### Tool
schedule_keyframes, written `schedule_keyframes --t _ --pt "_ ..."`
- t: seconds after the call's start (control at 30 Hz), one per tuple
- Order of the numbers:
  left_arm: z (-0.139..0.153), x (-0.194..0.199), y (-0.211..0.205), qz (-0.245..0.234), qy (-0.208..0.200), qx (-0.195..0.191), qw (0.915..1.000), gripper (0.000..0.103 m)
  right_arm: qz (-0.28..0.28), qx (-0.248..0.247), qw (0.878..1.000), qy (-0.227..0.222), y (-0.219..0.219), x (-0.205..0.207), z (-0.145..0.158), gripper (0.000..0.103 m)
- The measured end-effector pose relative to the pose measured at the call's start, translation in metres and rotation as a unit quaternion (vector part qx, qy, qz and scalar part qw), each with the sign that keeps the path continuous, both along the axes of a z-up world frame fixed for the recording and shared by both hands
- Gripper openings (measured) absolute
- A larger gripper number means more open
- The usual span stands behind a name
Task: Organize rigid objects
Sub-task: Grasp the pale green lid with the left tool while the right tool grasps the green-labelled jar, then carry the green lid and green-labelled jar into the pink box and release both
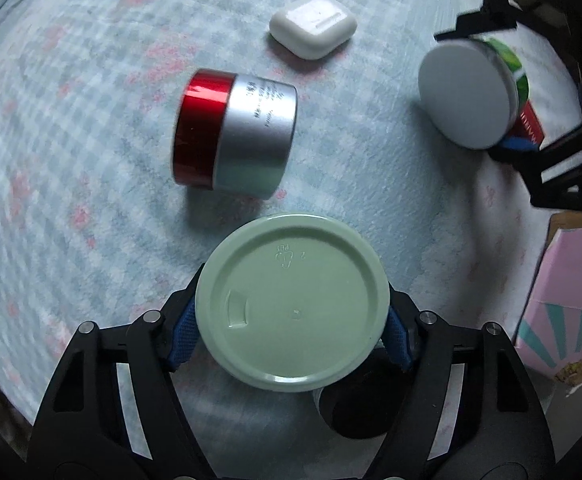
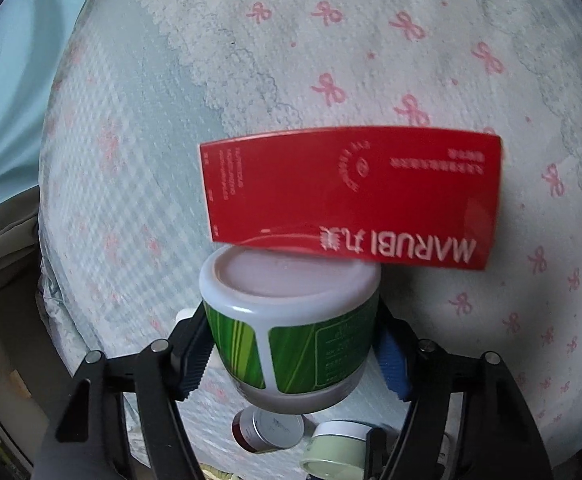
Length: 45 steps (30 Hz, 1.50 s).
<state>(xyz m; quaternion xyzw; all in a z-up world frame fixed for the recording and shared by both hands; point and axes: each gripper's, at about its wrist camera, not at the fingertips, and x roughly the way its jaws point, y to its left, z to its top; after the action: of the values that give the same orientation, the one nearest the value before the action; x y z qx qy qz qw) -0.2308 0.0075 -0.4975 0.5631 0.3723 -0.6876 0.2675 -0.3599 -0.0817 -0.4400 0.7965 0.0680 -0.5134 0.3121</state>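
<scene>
You're looking at a quilted pale blue-and-white cloth (image 1: 91, 120) that fills nearly all of both views; it is checked, scattered with small pink bows, and lies in soft wrinkles. In the left wrist view, a pink cardboard carton (image 1: 567, 280) with teal rays and a raw brown flap stands at the cloth's right edge. In the right wrist view, a smooth light blue fabric (image 2: 15, 80) shows beyond the cloth's left edge, and below it, also off the cloth, lies a beige surface (image 2: 3, 248), too blurred to identify.
</scene>
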Motion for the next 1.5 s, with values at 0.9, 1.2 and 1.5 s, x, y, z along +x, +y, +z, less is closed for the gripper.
schedule_keyframes --t 0.9,1.2,1.5 --pt "0.233 0.074 -0.069 -0.111 0.159 -0.063 0.9791 0.071 0.077 -0.126 0.981 0.13 0.13 0.031 0.213 0.066" --pt "0.291 0.044 -0.033 -0.164 0.191 -0.076 0.9647 0.071 0.092 -0.162 0.97 0.158 0.207 -0.018 0.265 0.066" --pt "0.318 -0.012 0.05 -0.175 0.2 -0.08 0.9608 0.071 0.085 -0.155 0.968 0.176 0.285 -0.137 0.272 0.067"
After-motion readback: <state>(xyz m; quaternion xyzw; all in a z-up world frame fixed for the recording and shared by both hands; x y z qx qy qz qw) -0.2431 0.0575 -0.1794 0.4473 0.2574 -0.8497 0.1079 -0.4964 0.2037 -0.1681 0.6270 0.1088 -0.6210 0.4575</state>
